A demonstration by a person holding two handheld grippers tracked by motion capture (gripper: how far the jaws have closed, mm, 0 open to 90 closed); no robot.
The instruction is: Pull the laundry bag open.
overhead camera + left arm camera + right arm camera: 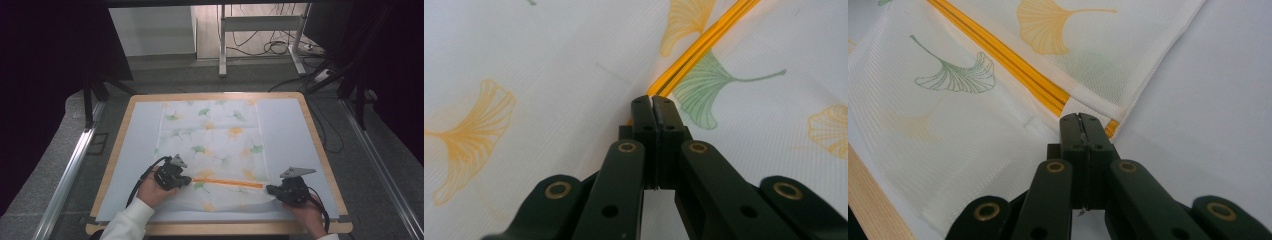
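A white mesh cloth (215, 135) printed with green and orange ginkgo leaves lies spread on the table. An orange strip (227, 182) crosses its near part from left to right. My left gripper (189, 180) is at the strip's left end, jaws shut with the strip (694, 55) running out from their tips (653, 100) and the cloth creased around them. My right gripper (270, 189) is at the strip's right end. Its jaws (1080, 117) are shut at the cloth's corner, where the orange strip (1013, 65) meets the hem.
A pale blue-white mat (285, 130) covers the wooden table (311, 125), bare on both sides of the cloth. Metal rails (70, 170) run along both sides of the table. A white frame and cables (270, 47) are on the floor beyond it.
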